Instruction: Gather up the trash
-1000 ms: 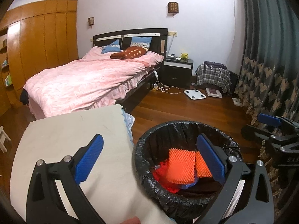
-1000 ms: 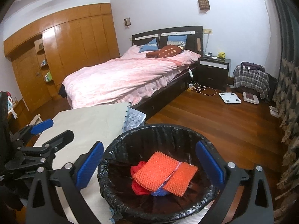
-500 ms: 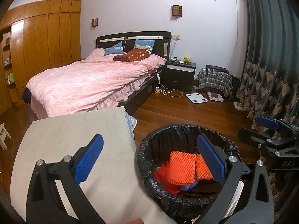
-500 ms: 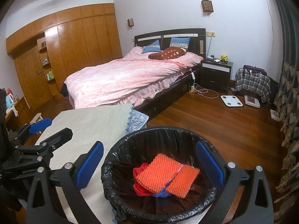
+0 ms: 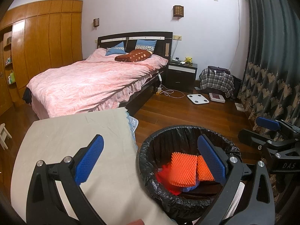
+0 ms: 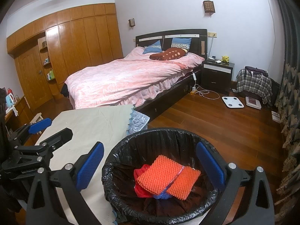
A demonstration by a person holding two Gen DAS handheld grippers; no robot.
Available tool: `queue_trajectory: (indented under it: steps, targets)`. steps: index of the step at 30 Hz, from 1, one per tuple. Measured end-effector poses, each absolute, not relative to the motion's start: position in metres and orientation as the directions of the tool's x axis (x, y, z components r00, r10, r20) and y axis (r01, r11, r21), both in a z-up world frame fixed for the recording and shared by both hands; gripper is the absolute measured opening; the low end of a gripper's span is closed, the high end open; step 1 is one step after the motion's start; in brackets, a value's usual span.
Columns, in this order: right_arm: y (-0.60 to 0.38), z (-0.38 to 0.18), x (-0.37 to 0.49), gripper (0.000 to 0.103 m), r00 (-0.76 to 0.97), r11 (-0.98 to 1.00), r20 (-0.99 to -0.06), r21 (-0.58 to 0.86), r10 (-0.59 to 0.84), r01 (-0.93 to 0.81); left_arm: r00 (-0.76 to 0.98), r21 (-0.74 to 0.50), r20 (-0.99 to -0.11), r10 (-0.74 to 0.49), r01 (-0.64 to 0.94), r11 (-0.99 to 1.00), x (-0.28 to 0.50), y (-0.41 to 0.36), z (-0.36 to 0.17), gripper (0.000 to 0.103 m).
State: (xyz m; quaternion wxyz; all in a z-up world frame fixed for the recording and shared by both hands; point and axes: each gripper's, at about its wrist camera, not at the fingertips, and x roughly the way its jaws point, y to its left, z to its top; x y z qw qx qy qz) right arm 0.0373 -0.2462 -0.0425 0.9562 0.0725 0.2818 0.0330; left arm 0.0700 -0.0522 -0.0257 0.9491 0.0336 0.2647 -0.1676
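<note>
A round bin lined with a black bag [image 5: 150, 172] [image 6: 120, 170] stands on the floor by a cloth-covered table. Inside it lie orange bumpy foam pieces [image 5: 184, 169] [image 6: 161, 174] on top of red and blue scraps. My left gripper [image 5: 150, 158] hangs open and empty above the table edge and the bin's left rim. My right gripper [image 6: 150, 159] is open and empty right above the bin. Each gripper also shows in the other's view: the right gripper [image 5: 270, 129] at the right edge, the left gripper [image 6: 43, 129] at the left edge.
The table has a beige cloth [image 5: 75, 140] [image 6: 90, 123]. Behind it stands a bed with a pink cover [image 5: 90, 82] [image 6: 127, 80]. A nightstand [image 5: 181, 73], a white scale [image 5: 197, 99], a cable and a plaid bundle [image 6: 255, 85] sit on the wooden floor. Curtains [image 5: 270, 56] hang on the right.
Both cameras have risen and tilted up slightly, so the bin sits lower in view. Both grippers stay open and empty. The trash in the bin has not moved.
</note>
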Motion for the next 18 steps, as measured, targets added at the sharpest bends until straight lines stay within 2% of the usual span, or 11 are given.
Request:
queue_trajectory:
  steps: [18]
  targets:
    - [-0.2444, -0.0425, 0.0381, 0.097, 0.840, 0.987, -0.533, 0.157, 0.103, -0.021, 0.803, -0.024, -0.514, -0.301, 0.337, 0.941, 0.0702, -0.0517, -0.0262, 0.097]
